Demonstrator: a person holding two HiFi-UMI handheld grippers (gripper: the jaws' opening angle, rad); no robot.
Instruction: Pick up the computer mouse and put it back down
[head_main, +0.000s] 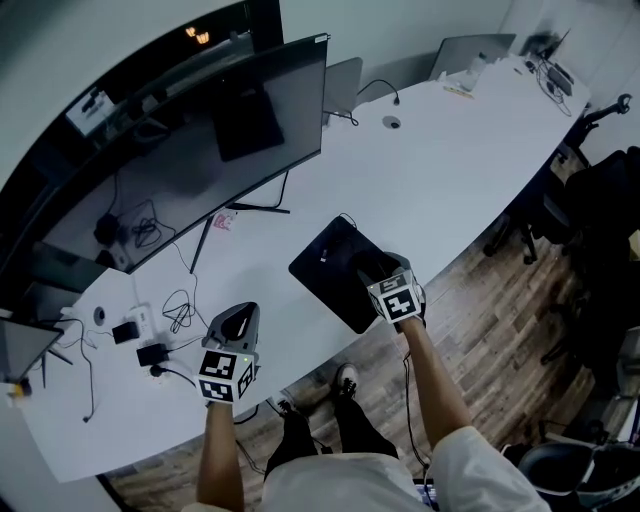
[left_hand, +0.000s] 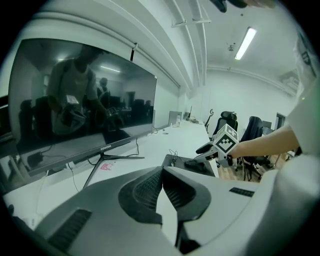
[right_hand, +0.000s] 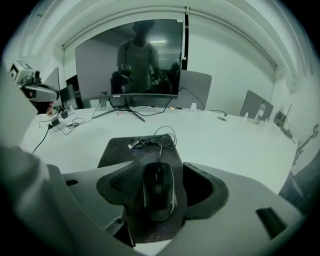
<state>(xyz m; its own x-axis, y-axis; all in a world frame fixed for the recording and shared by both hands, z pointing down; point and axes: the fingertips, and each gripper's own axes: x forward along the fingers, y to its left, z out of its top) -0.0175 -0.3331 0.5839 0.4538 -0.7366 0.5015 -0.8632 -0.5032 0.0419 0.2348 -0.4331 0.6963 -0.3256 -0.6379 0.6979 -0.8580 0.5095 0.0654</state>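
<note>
- Left forearm (head_main: 221, 452): bare, reaching out from the body over the near table edge. It appears parked there, out of the task's way.
- Left gripper (head_main: 240, 318): jaw tips together with nothing between them, aimed a little downward across the white table (head_main: 440, 160). It sits well apart from the mouse, so it likely has no part in the pick.
- Monitor (head_main: 200, 150): wide dark screen on a thin-legged stand at the back of the table, switched off. It plays no part in the task.
- Mouse pad (head_main: 322, 262): dark sheet set at an angle near the front edge of the table. It serves as the resting surface for the task's thing.
- Cable (right_hand: 150, 141): bundled on the far end of the pad and running back to the mouse. Loose enough, by the look of it, to allow a short lift.
- Computer mouse (right_hand: 159, 190): black, lying on the pad with its nose away from the person. It sits between the right jaws and is not yet lifted.
- Right gripper (head_main: 376, 268): jaws spread wide, one on each side of the mouse, with a gap visible at the right pad. Tilted steeply down at the pad, it is evidently lined up for closing.
- Right forearm (head_main: 436, 382): extended forward and inward, with the wrist bent down.
</note>
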